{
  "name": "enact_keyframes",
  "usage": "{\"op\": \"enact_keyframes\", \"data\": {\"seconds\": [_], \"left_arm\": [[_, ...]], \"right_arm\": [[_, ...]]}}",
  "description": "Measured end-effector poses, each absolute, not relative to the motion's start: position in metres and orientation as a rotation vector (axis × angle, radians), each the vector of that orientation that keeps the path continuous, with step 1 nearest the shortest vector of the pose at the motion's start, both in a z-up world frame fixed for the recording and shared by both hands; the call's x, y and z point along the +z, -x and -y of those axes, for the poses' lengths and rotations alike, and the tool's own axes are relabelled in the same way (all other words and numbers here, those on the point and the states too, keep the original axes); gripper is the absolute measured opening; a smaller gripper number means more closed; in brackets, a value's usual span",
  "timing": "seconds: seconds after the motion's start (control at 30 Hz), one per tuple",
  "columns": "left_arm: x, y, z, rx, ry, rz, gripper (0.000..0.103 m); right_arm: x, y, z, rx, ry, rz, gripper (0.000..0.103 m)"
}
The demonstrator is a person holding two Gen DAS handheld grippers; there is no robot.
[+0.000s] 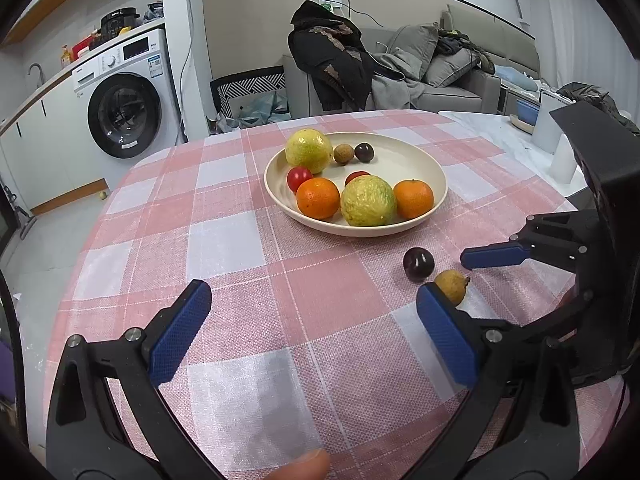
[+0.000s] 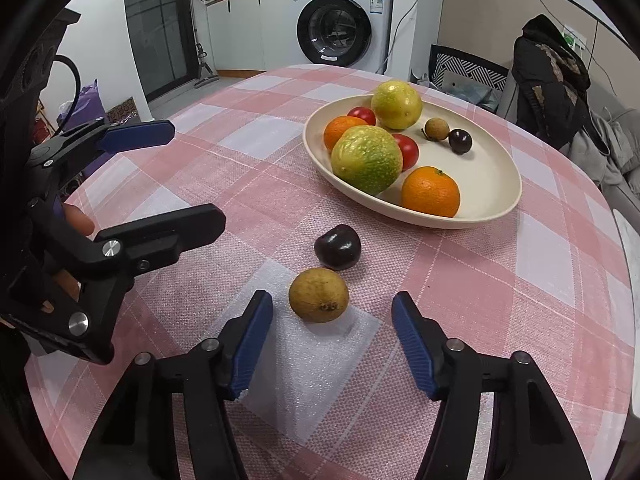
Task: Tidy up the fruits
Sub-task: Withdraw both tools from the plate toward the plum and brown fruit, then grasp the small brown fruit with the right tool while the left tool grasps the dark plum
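Note:
A small yellow-brown fruit [image 2: 319,295] lies on the pink checked tablecloth. It sits between the tips of my right gripper [image 2: 331,299], which is open with its blue pads clear of the fruit on both sides. A dark purple fruit [image 2: 337,247] rests just beyond it. The cream plate [image 2: 488,176] farther off holds two big yellow-green fruits, two oranges, two red tomatoes, a small brown fruit and a small dark one. My left gripper [image 1: 313,290] hovers open over bare cloth, left of the brown fruit [image 1: 452,286] and the dark fruit [image 1: 418,264], with the plate [image 1: 400,160] ahead.
The round table's edge curves close behind the plate. A washing machine [image 1: 124,116] stands beyond on the left and a sofa [image 1: 440,76] piled with clothes on the right. White containers [image 1: 560,148] stand at the table's right side. A person's fingertip [image 1: 304,468] shows at the bottom.

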State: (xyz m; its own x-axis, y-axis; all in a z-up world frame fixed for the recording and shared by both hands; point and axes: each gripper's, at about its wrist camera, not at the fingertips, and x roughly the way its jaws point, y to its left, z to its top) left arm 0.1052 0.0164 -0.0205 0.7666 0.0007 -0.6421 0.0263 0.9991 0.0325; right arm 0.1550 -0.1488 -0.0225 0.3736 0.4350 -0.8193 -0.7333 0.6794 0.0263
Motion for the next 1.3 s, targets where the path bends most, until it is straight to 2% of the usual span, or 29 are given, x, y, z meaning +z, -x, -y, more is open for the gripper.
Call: {"op": "enact_keyframes", "data": {"seconds": [0.23,0.3,0.43,0.67,0.93,1.3], "left_arm": [[-0.021,-0.106,-0.016,-0.014,-0.044,-0.700,0.102],[-0.021,-0.105,-0.016,-0.014,-0.041,-0.699,0.102],[-0.021,-0.106,-0.016,-0.013,-0.042,-0.700,0.102],[-0.023,-0.106,-0.016,-0.014,-0.041,-0.701,0.102],[-0.029,-0.111,-0.015,-0.030,-0.038,-0.731,0.102],[-0.045,-0.130,0.021,-0.090,-0.103,-0.842,0.100]], "right_arm": [[-0.022,-0.156,0.149,0.782,0.358,-0.917,0.050],[-0.022,-0.157,0.149,0.783,0.346,-0.916,0.040],[-0.020,-0.156,0.150,0.788,0.338,-0.915,0.030],[-0.018,-0.150,0.149,0.790,0.360,-0.888,0.029],[0.002,-0.165,0.178,0.699,0.245,-0.828,0.029],[0.008,-0.189,0.203,0.588,0.139,-0.840,0.029]]}}
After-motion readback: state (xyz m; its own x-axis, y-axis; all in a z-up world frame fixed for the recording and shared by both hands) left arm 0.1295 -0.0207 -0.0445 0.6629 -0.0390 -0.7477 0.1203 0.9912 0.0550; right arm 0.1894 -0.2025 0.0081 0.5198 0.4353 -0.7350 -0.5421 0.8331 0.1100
